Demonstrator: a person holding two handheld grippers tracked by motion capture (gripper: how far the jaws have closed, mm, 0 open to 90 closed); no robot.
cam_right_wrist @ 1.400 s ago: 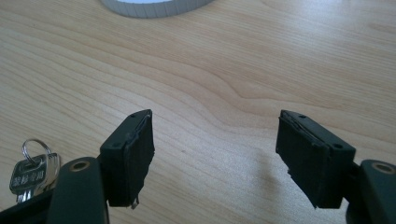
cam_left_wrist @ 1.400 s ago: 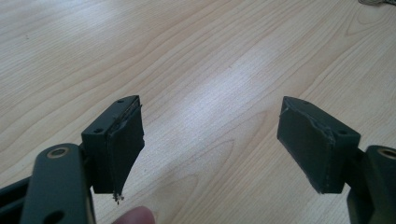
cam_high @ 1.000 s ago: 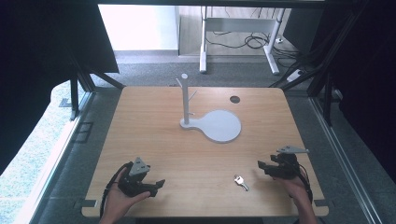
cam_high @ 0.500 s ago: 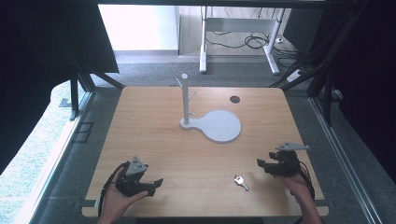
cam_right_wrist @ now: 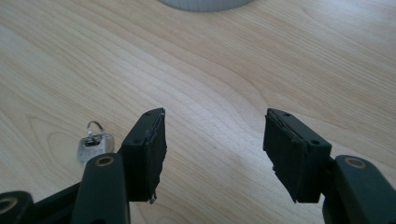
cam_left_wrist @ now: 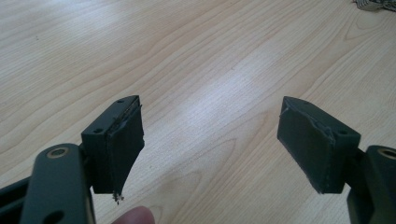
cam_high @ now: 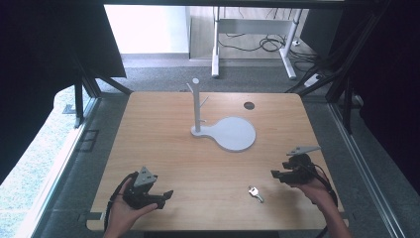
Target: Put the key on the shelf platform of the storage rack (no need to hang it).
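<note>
A small silver key (cam_high: 256, 193) on a ring lies flat on the wooden table near the front edge. It also sits left of my right jaws in the right gripper view (cam_right_wrist: 95, 143). My right gripper (cam_high: 276, 174) hovers just right of the key, pointing left. It is open (cam_right_wrist: 215, 135), its jaws have just been closing a little, and nothing is between them. At the front left my left gripper (cam_high: 164, 198) rests low in a hand, open (cam_left_wrist: 210, 126) over bare wood. A grey peg stand (cam_high: 196, 106) rises from a round grey base (cam_high: 233, 134) at mid-table.
A dark round hole (cam_high: 249, 105) marks the table's far right part. The front edge of the table (cam_high: 208, 229) runs close under both hands. Beyond the far edge are carpet, white desk legs (cam_high: 215, 54) and cables.
My right gripper has lifted slightly and drifted a bit away from the front edge. The left gripper and the key have not moved.
</note>
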